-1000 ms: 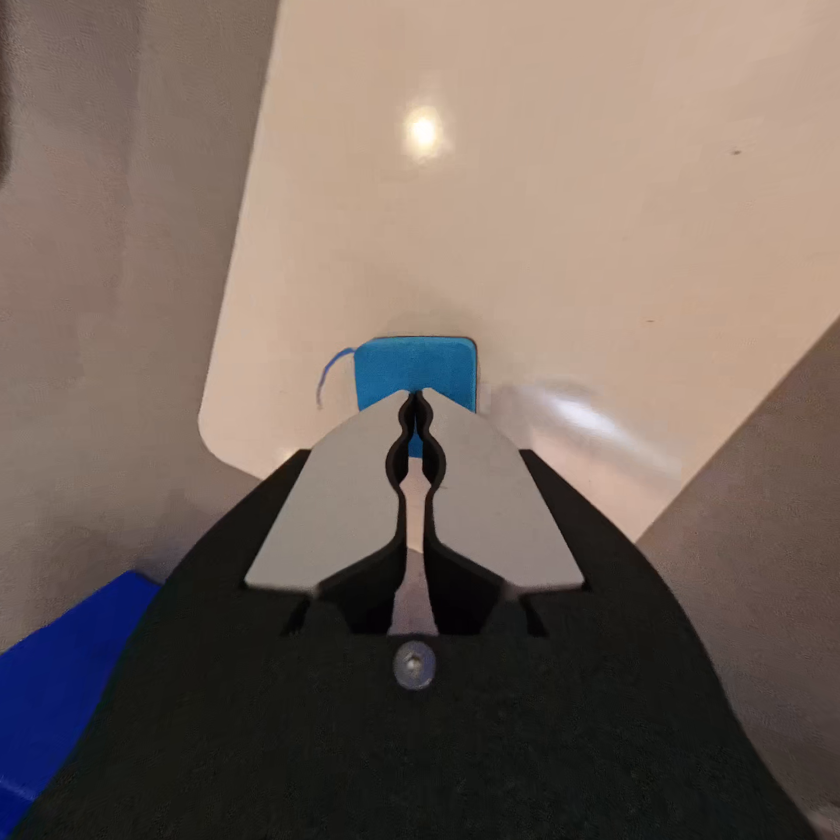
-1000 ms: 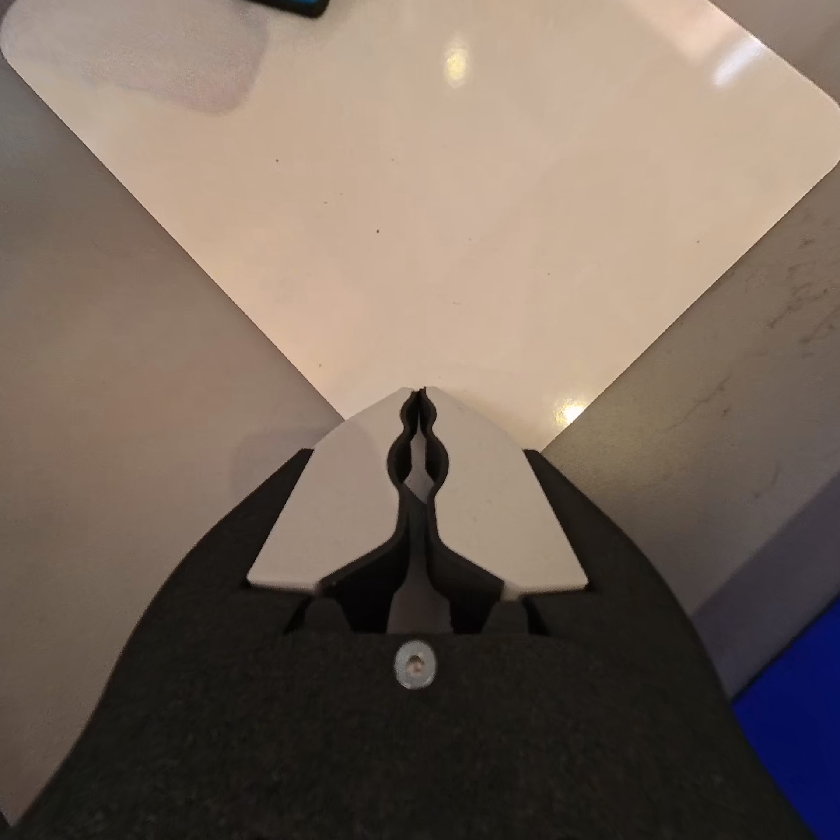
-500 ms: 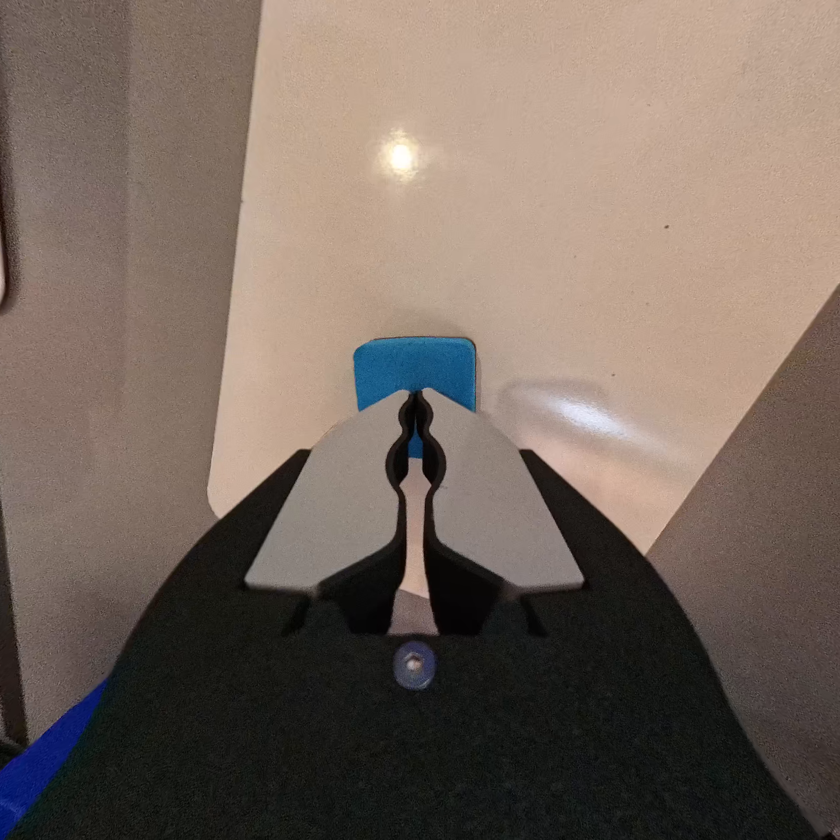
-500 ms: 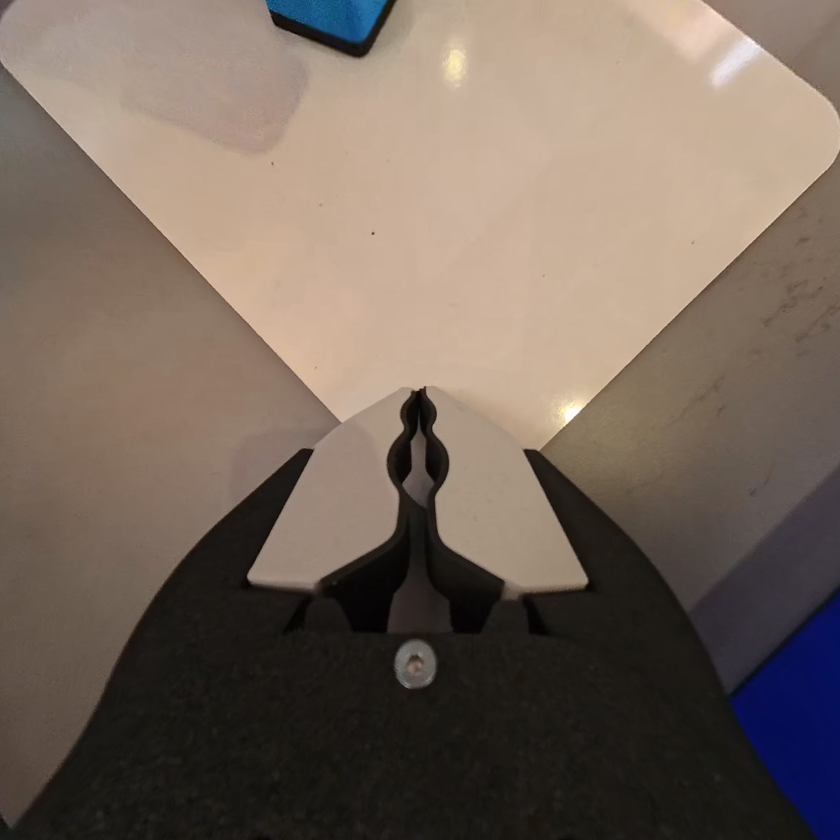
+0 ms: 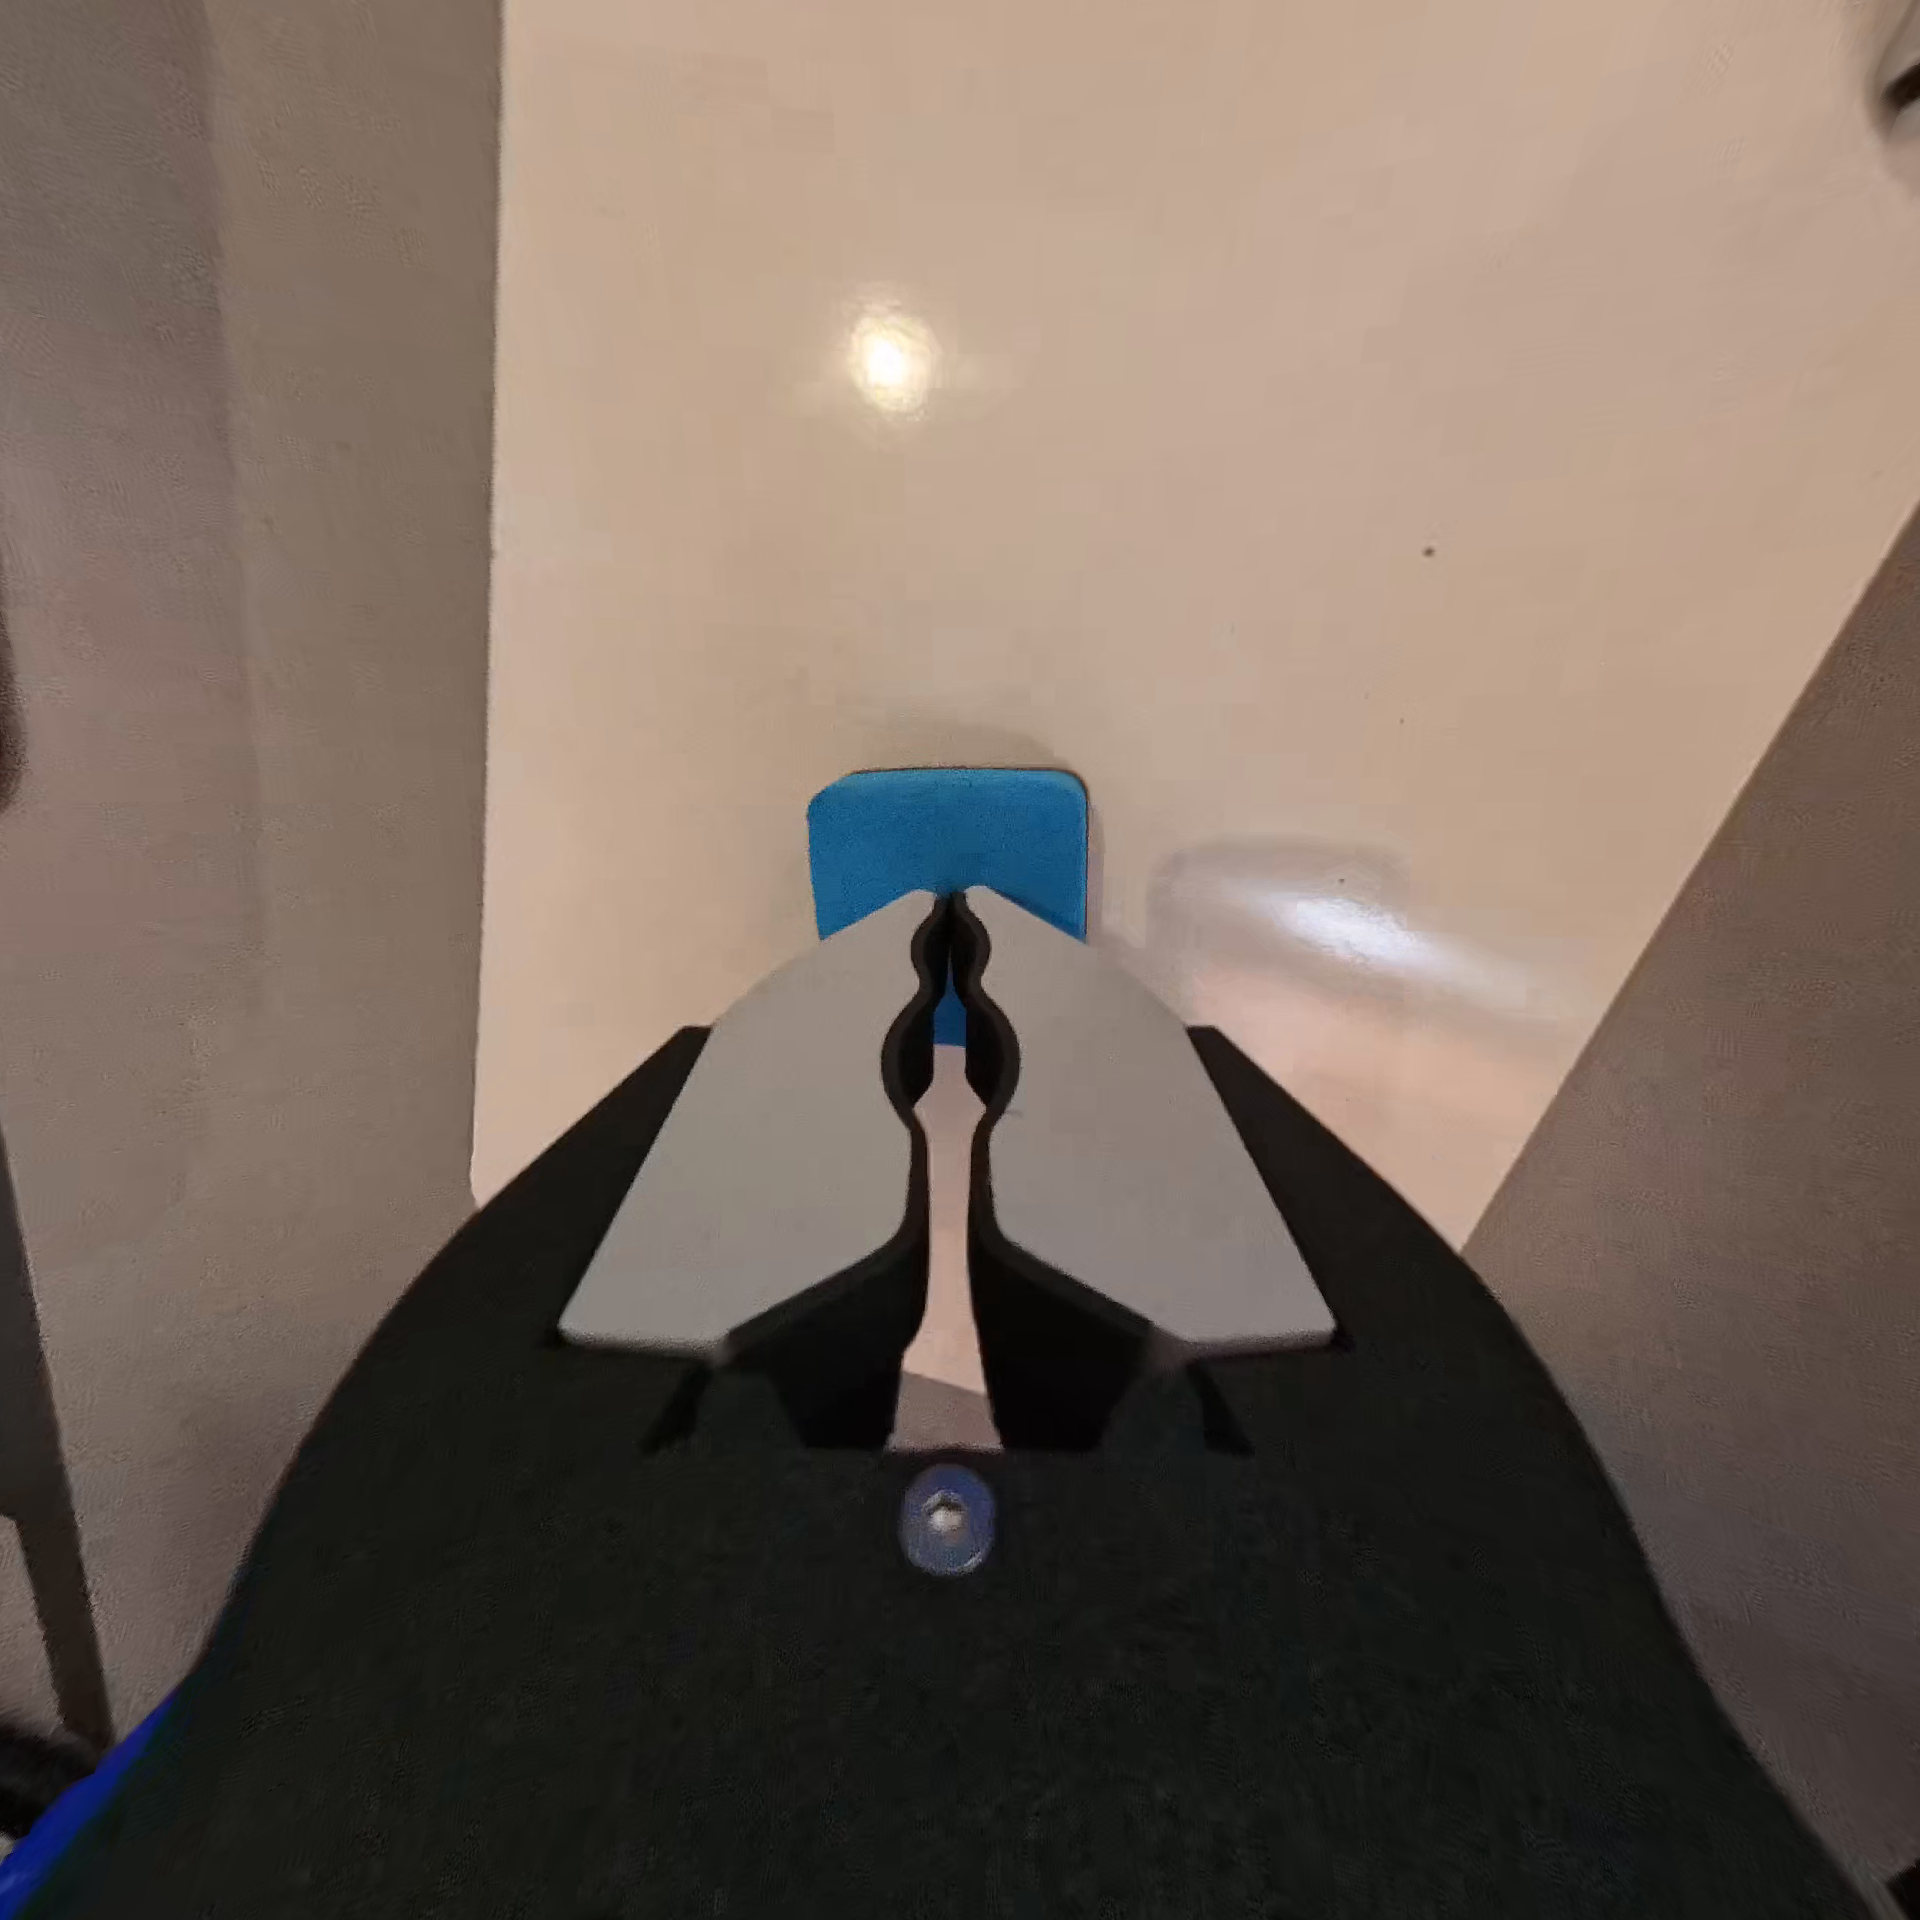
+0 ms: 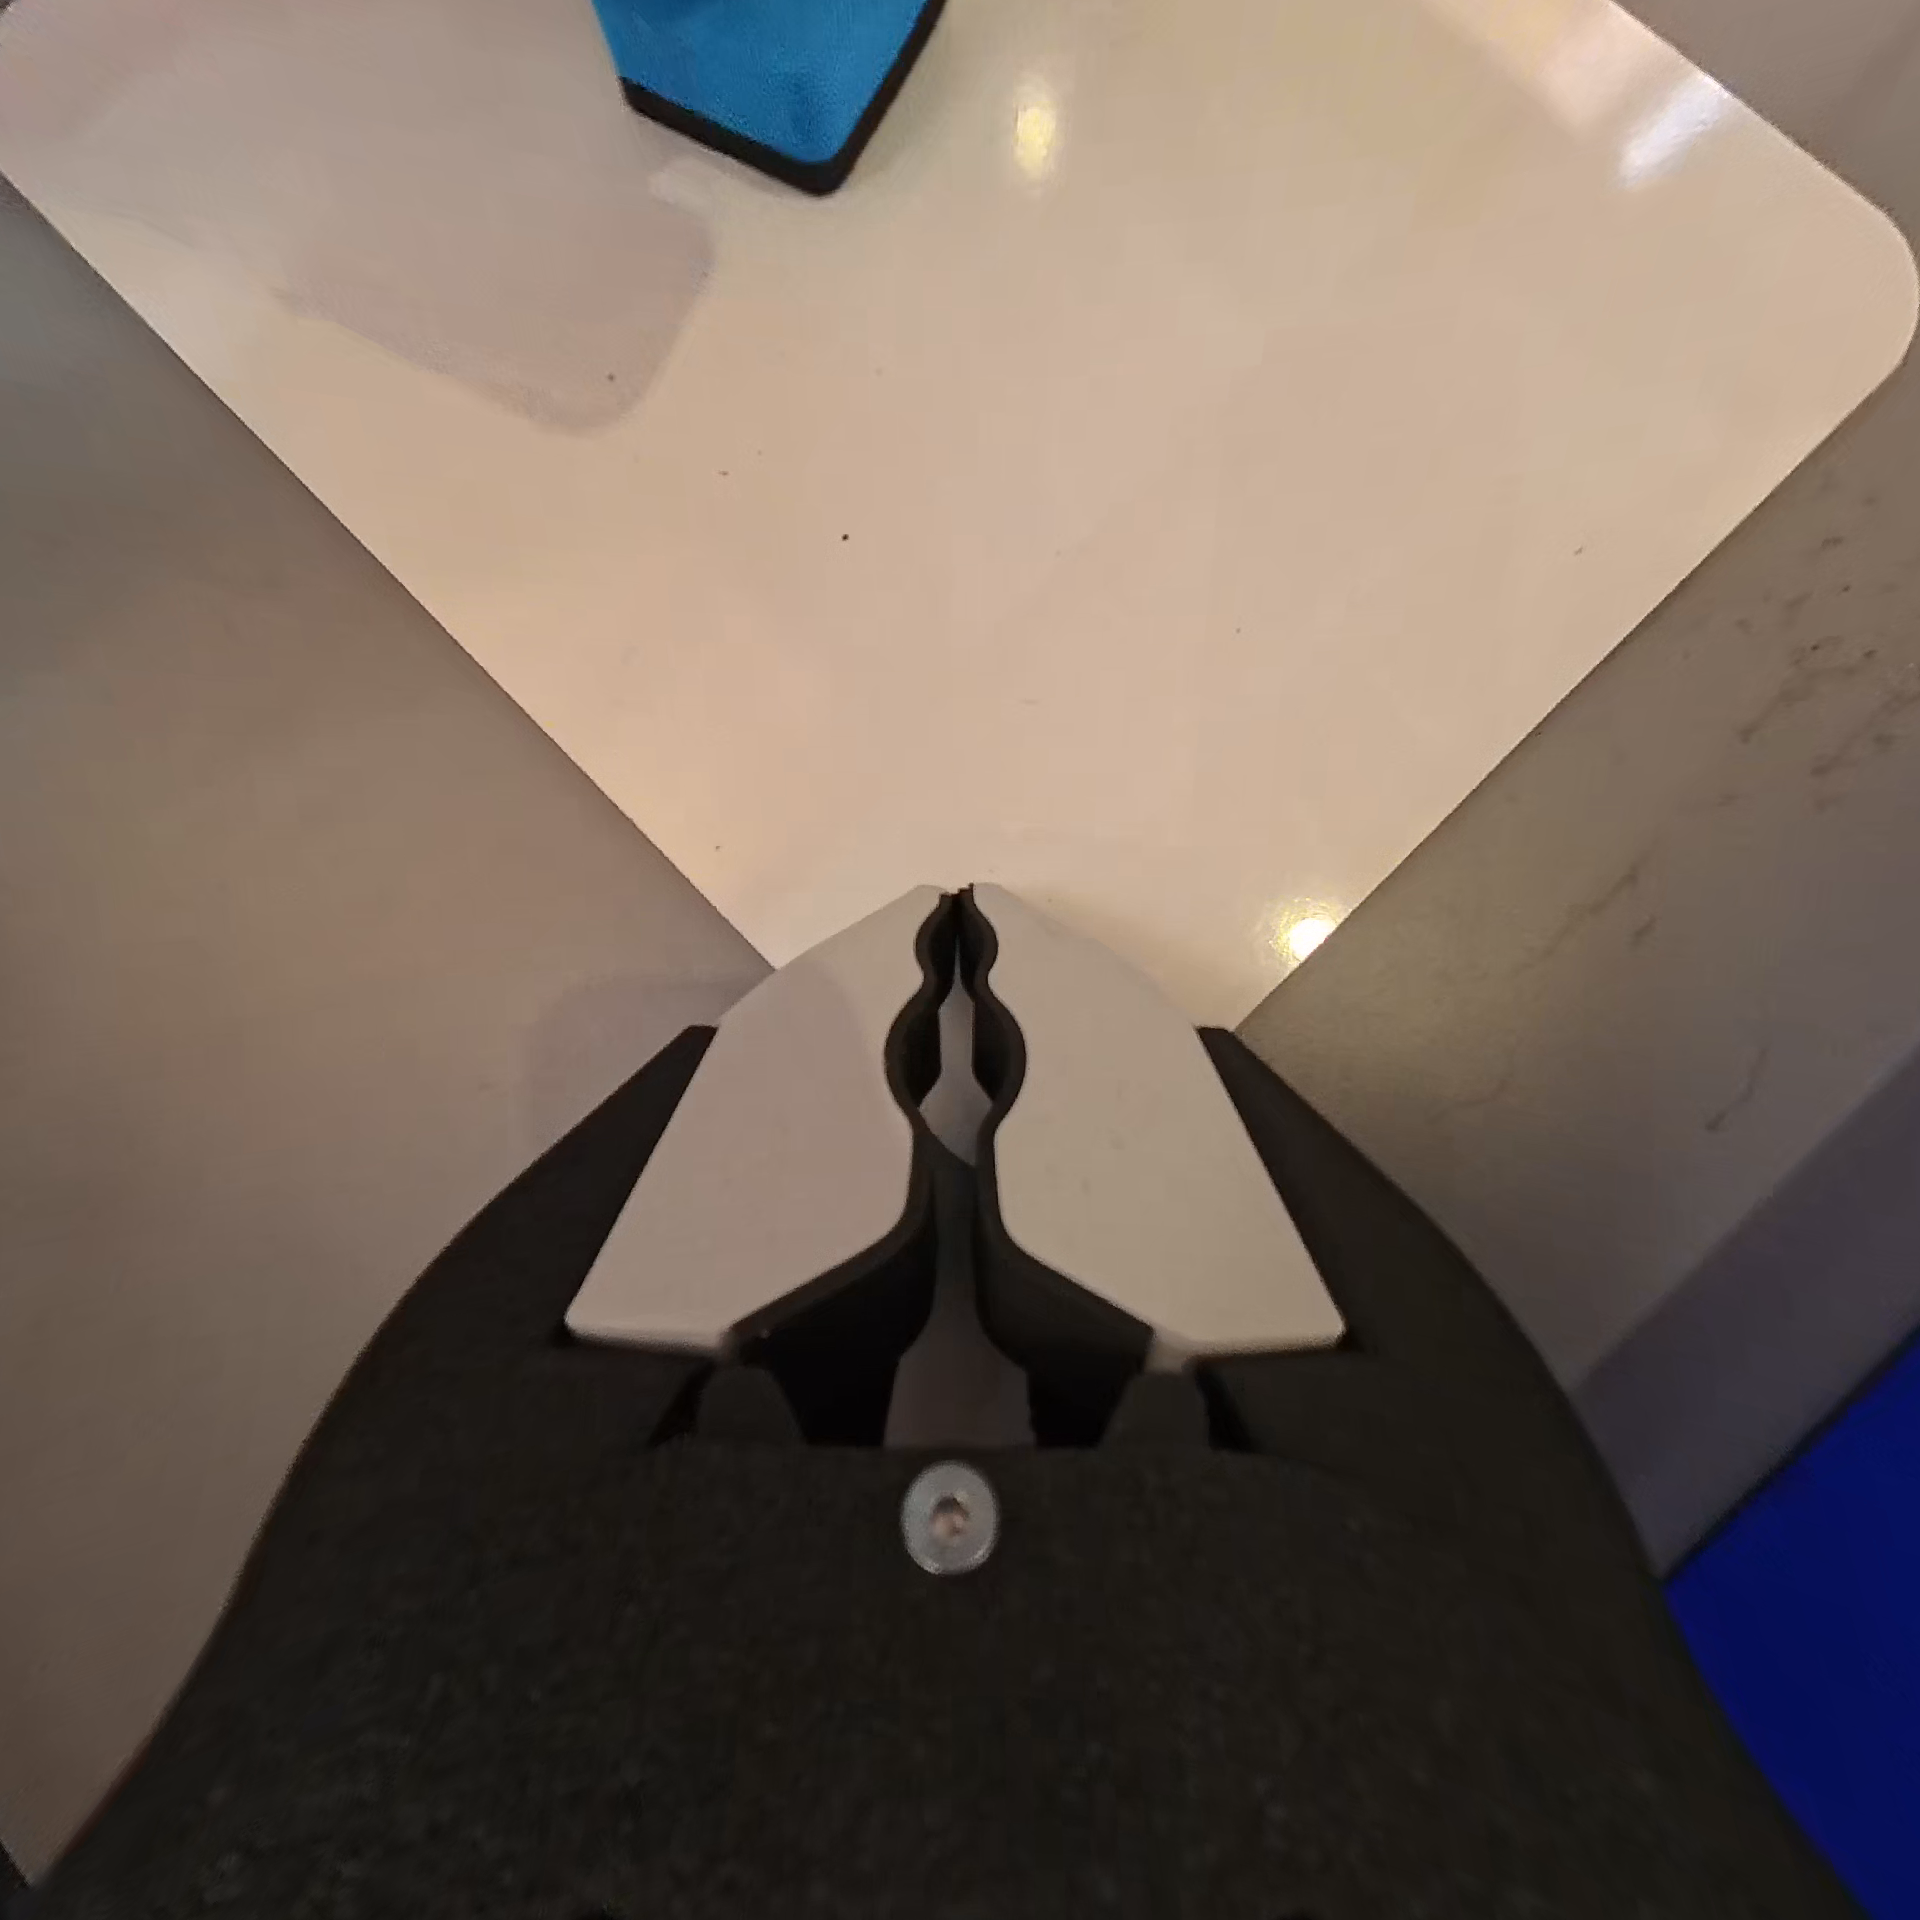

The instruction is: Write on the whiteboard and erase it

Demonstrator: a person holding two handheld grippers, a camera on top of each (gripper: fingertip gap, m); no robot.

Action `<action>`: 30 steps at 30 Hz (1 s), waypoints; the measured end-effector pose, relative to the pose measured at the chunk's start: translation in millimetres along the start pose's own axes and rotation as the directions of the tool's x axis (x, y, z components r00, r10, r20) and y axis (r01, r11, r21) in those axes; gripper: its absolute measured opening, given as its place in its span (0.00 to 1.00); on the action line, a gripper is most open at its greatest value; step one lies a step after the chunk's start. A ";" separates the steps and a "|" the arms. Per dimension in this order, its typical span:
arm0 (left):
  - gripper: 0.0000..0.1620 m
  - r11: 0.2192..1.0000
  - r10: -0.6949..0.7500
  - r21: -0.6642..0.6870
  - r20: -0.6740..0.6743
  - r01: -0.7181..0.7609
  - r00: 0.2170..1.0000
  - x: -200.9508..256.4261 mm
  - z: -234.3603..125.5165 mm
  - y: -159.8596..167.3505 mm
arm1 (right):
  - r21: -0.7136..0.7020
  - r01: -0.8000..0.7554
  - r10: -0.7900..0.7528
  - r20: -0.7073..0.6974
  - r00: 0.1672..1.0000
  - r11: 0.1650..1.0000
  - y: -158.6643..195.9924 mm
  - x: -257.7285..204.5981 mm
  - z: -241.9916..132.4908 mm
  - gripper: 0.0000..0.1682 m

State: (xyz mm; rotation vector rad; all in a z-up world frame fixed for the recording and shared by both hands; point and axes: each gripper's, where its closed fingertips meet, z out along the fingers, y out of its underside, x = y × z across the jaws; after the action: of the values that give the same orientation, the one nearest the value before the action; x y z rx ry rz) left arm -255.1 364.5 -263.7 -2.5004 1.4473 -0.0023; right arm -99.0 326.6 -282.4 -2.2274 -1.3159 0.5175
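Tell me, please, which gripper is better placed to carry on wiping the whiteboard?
Left. The left gripper is shut on the blue eraser, which sits on the whiteboard. The right gripper is shut on nothing, at the board's near corner.

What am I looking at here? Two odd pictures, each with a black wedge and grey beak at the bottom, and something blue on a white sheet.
There is no robot: a person holds a two-finger tool in each hand, and each carries a camera looking along its fingers. One picture comes from the left gripper, the other from the right gripper. A whiteboard lies flat on a grey table. The blue block is an eraser; the left gripper is shut on it, and it appears to rest on the board. The right gripper's fingers are closed on nothing, near a board corner. No pen marks show, only tiny specks.
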 end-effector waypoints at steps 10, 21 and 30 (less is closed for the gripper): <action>0.00 0.967 -0.233 0.085 -0.088 0.240 0.969 -36.9 -2.8 34.3 | 0.004 -0.002 0.002 -0.007 1.000 1.000 -1.1 0.9 1.3 0.00; 0.00 0.988 -0.155 -0.006 -0.024 0.155 0.988 -33.4 -4.6 41.2 | 0.015 -0.007 0.007 -0.013 1.000 1.000 -0.7 3.9 1.0 0.00; 0.00 0.989 0.103 0.120 -0.159 -0.085 0.982 23.2 7.3 -44.4 | 0.010 -0.014 0.014 -0.013 1.000 1.000 -0.2 5.8 0.6 0.00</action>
State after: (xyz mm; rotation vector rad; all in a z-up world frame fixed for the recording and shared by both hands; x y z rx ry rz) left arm -204.6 367.3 -264.0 -2.3871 1.5813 -0.2725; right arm -96.8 331.9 -283.1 -2.2300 -1.2898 0.5124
